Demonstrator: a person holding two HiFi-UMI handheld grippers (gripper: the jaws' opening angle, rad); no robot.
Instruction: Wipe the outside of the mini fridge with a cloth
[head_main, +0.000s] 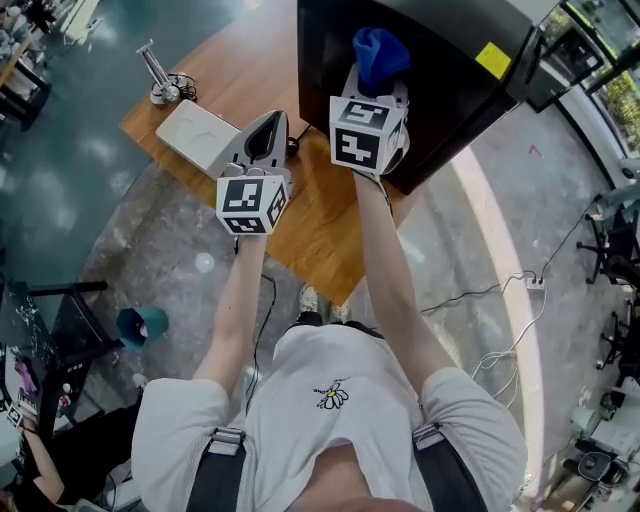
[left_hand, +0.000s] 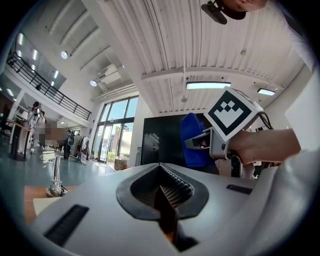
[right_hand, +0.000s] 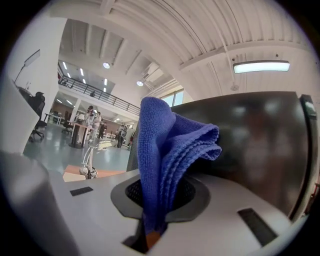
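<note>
Right gripper: jaws closed on a blue cloth, pinched at its lower edge. The cloth is a knitted, ribbed microfibre, folded into several layers that stand up out of the jaws and flop over to one side. The gripper body is smooth grey plastic with a dark oval recess around the jaws.

Left gripper: jaws drawn together with nothing between them; the inner pad faces are black and ribbed. In the head view it sits lower than the right gripper and to its left, over the table.

The mini fridge is a black box with a glossy, reflective face and a yellow sticker near one top corner. It stands at the far end of a wooden table. The cloth is held up against the fridge's dark face; whether it touches cannot be told.

Also on the table, left of the left gripper: a flat white box and, farther off, a small metal stand. The floor is polished grey.
</note>
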